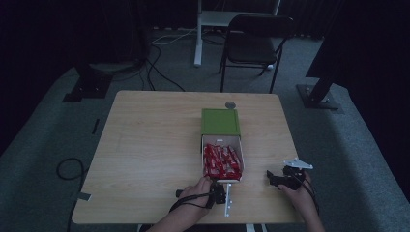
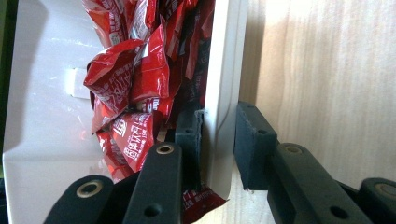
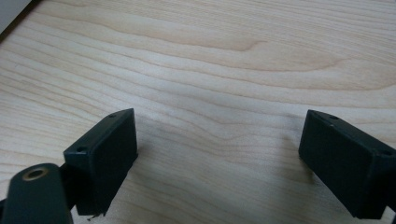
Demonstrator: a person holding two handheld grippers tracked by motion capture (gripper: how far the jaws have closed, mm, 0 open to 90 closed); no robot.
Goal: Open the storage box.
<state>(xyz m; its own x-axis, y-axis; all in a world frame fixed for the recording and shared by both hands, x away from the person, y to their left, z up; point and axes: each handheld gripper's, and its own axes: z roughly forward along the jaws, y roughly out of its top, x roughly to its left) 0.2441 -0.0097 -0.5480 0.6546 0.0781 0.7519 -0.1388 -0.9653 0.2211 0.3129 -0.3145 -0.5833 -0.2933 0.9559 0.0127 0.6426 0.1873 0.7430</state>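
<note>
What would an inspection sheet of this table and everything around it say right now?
Surface: pale wooden table, mostly bare.
Job's things: white tray of red packets, drawn out of a green box.
Clutter: small round grey thing behind the box.
Grippers: left gripper clamped on the tray's wall; right gripper open over bare wood.
Cables: black cables on the floor.
Surroundings: folding chair, grey carpet.

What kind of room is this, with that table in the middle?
Probably a recording room or lab, not a home. A lone wooden table stands on grey carpet, dark curtains hang around it, black stand feet flank it, and cables trail past a folding chair.
</note>
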